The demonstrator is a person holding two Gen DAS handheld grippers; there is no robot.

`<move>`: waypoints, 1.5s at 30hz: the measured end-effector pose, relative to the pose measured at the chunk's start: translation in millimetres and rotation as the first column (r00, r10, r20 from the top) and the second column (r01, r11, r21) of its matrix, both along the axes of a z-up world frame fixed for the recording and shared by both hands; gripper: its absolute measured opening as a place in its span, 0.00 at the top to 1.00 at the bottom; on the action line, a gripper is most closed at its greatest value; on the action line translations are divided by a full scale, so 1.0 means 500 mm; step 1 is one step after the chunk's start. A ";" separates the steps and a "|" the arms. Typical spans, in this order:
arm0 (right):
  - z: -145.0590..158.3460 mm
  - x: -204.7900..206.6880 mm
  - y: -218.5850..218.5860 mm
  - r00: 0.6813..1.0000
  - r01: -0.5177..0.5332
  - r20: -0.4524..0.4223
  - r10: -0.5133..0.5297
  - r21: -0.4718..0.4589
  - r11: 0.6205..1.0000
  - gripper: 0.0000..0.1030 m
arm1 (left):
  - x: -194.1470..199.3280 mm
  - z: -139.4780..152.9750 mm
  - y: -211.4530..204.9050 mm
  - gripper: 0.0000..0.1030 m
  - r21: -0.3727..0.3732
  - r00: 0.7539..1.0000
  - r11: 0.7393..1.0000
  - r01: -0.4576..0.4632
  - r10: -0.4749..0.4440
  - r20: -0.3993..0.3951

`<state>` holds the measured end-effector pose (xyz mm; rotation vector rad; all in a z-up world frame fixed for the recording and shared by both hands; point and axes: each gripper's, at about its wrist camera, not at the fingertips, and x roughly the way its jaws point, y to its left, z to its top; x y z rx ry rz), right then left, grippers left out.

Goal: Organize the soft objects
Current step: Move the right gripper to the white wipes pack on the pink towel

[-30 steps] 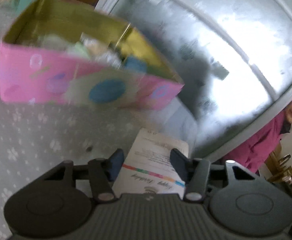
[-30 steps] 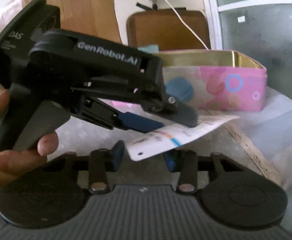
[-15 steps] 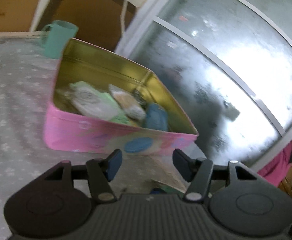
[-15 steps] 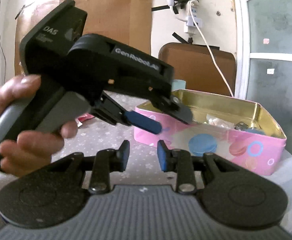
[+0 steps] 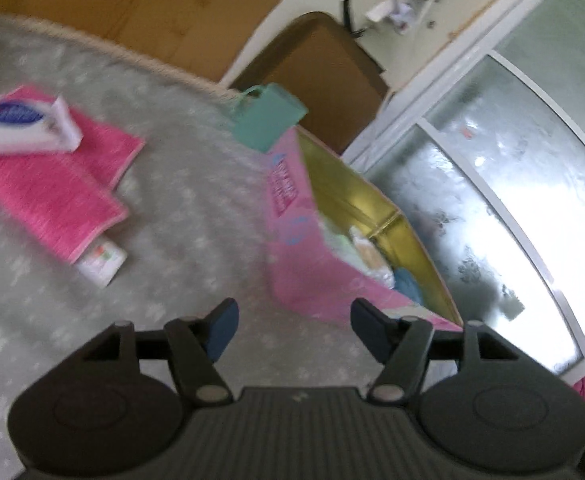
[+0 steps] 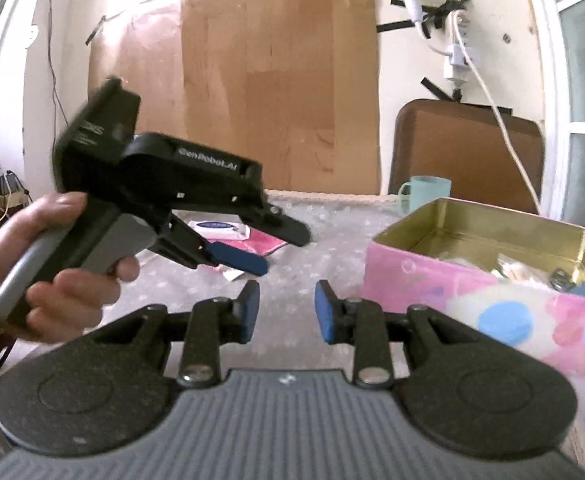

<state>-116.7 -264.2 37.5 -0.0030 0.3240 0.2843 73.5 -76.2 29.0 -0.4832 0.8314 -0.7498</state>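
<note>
Two grippers: both hold nothing, each with a bare gap between its blue pads
Right gripper (image 6: pixel 286 312): nearest in its own view, jaws parted by a moderate gap, nothing between them, above the grey flower-patterned tablecloth (image 6: pixel 292 264)
Left gripper (image 5: pixel 292 330): jaws have just been opening and stand wider apart than the right pair, with only tablecloth and a corner of the tin seen through the gap; in the right wrist view it (image 6: pixel 278 246) is in the air left of centre, black body with white lettering, gripped by a hand (image 6: pixel 52 264) around its grey handle
Pink rectangular tin with a gold inside (image 6: pixel 432 280): open, on the tablecloth to the right of both grippers, printed with a blue round shape and pastel rings; small soft packets in white, pale green and blue lie inside, blurred
Pink woven cloths (image 5: pixel 48 188): two overlapping pieces flat on the tablecloth, well apart from the tin on the left
White packet with a blue oval label (image 5: pixel 24 128): lying on top of the pink cloths
Small white packet (image 5: pixel 102 262): partly tucked under the nearer cloth's edge
Teal plastic mug with a handle (image 6: pixel 426 192): just behind the tin's far corner
Brown chair back (image 6: pixel 468 148): behind the table
Brown cardboard sheet (image 6: pixel 280 80): taped to the cream wall, farthest back
</note>
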 end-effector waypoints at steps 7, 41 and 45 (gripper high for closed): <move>-0.050 -0.100 -0.115 0.954 0.291 -0.086 -0.288 0.027 0.956 0.52 | -0.031 -0.027 -0.107 0.34 0.028 0.985 0.985 0.171 -0.170 -0.025; 0.018 0.112 -0.224 0.897 0.423 0.021 -0.442 0.249 0.871 0.80 | 0.067 0.087 -0.171 0.16 0.052 0.968 0.998 0.028 -0.040 0.248; -0.006 0.090 -0.142 0.941 0.331 -0.004 -0.339 0.234 0.914 0.80 | 0.035 0.021 -0.036 0.16 0.077 0.985 0.996 -0.045 0.031 0.172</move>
